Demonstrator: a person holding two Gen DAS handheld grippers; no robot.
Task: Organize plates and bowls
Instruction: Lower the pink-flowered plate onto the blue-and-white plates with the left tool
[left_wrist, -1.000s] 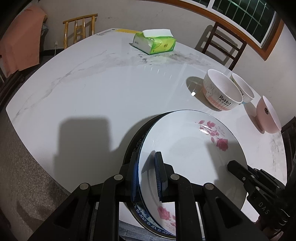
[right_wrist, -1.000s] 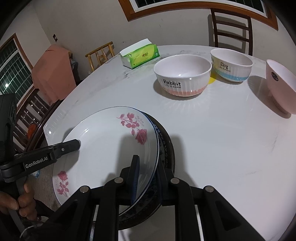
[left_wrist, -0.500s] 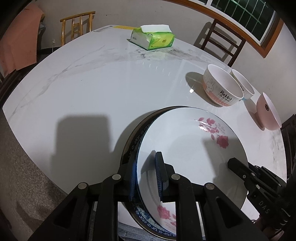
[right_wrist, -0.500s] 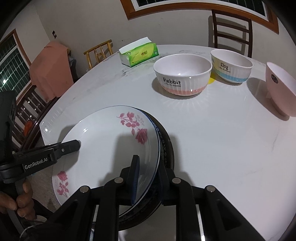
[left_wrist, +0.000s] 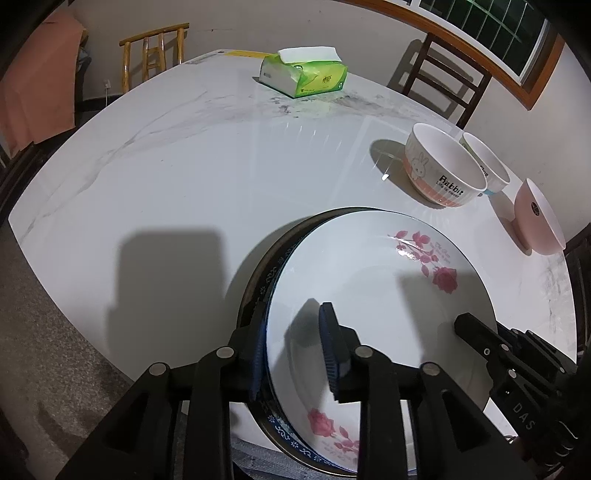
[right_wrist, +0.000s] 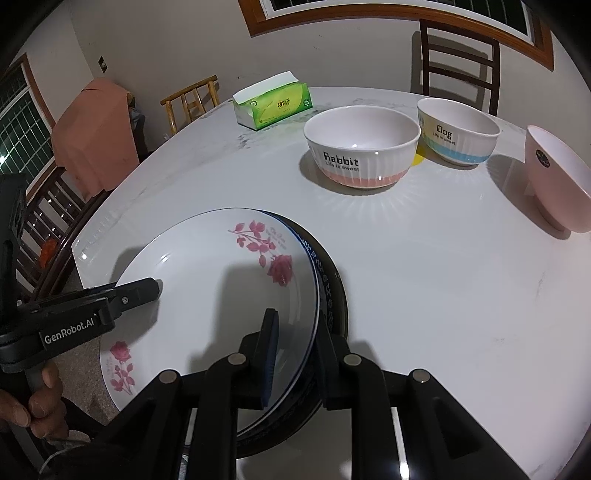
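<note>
Straddling the left rim of the rose plate (left_wrist: 369, 295), the left claw (left_wrist: 295, 354) is standing narrow; its jaws have just been opening, the inner pad now lifted clear of the plate face, the rim between them. The plate is resting on a dark blue-rimmed plate (left_wrist: 258, 295), both lying flat directly ahead of each claw on the counter (left_wrist: 184, 166). The right claw (right_wrist: 295, 354) is pinching the opposite rim, nearly closed on it. The Rabbit bowl (right_wrist: 362, 147), Dog bowl (right_wrist: 458, 131) and pink bowl (right_wrist: 557, 177) are standing beyond the right claw, well apart from the plates.
</note>
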